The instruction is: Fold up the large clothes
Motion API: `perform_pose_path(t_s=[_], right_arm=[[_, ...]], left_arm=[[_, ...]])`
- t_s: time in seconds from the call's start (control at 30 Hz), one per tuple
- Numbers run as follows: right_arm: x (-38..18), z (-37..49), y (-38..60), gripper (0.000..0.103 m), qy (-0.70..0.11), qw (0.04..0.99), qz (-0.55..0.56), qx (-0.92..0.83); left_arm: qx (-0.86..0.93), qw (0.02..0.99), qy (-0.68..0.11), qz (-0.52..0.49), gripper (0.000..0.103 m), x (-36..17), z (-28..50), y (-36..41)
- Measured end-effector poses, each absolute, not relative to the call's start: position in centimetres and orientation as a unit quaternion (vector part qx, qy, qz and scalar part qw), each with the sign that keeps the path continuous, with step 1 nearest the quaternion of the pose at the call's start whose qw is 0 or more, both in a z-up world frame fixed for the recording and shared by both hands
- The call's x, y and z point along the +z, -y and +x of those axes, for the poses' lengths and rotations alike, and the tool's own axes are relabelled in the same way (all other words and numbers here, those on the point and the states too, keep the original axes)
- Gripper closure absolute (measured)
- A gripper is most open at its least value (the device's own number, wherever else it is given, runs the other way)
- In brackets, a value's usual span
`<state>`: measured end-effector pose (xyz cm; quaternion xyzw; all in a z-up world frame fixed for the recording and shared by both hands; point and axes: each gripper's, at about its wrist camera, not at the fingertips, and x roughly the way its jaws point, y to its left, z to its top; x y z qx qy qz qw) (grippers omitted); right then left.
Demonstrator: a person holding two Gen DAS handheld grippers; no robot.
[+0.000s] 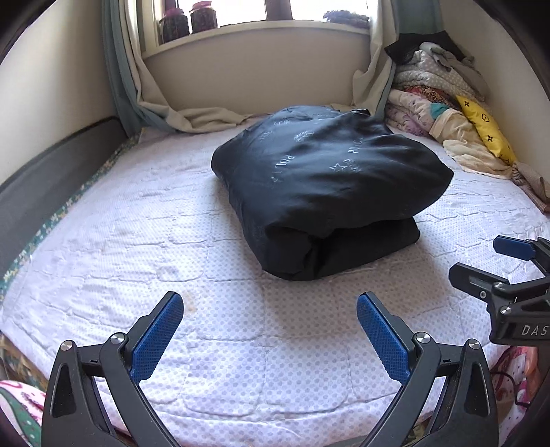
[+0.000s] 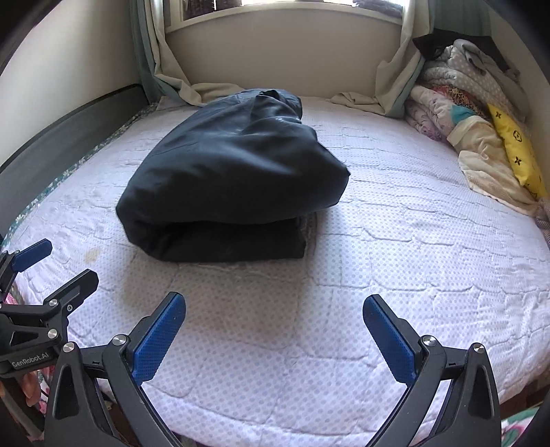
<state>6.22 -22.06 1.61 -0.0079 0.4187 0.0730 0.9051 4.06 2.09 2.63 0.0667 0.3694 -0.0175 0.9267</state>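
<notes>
I see bright daylight pouring from the blown-out window ahead; the folded dark garment throws a soft shadow toward me. Focus is sharp, though fisheye edges bend and vignette black.

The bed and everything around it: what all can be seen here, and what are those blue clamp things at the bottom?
Folded garment: one, black with pale lettering, in a bundle mid-bed.
Bed cover: one, white with lilac dots, quilted, spread over the whole bed.
Curtains: grey-green and cream, hanging either side of the window, hems pooled on the bed.
Jars: two, dark contents, on the windowsill at left.
Heap of bedding and clothes: one pile, grey, floral and cream, in the far right corner.
Yellow cushion: one, black motifs, leaning at the front of that pile.
Left gripper: black with blue pads, open, hovering near the bed's front edge.
Right gripper: same make, open, beside it, holding nothing.
</notes>
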Motion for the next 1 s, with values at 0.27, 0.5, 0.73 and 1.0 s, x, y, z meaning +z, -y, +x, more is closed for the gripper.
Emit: perform_pose_path(t_s=[0.27, 0.5, 0.73, 1.0], right_arm=[[1.86, 5.42, 21.95, 0.000, -0.413, 0.908, 0.006, 0.065], [1.93, 5.50, 22.16, 0.000, -0.409, 0.910, 0.014, 0.059], [1.79, 5.58, 22.38, 0.000, -0.410, 0.910, 0.022, 0.059], [1.54, 5.84, 22.35, 0.000, -0.413, 0.908, 0.022, 0.064]], left_arm=[[-0.008, 0.926, -0.372, 0.061, 0.001, 2.29, 3.68, -2.30], [-0.008, 0.925, -0.376, 0.060, 0.001, 1.91, 4.15, -2.07], [-0.008, 0.926, -0.372, 0.059, 0.001, 1.96, 4.28, -1.93], [-0.003, 0.929, -0.365, 0.054, 0.001, 2.20, 4.26, -2.15]])
